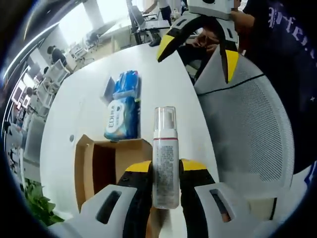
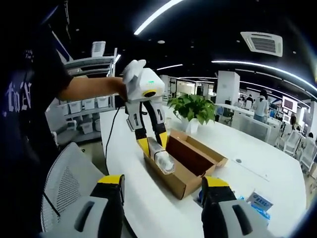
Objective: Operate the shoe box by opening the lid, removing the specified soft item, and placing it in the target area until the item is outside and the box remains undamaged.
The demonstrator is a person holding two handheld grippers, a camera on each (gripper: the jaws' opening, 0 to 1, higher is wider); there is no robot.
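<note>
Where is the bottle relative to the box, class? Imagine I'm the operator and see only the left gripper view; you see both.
Observer: In the right gripper view, the left gripper holds the bottle at the box's long near wall, cap end towards the camera.
Operator: Anything left inside?
Observer: The part of its inside that I can see is bare cardboard.
Operator: What's past the box?
Observer: A plant in a white pot stands on the table beyond the box's far end.
</note>
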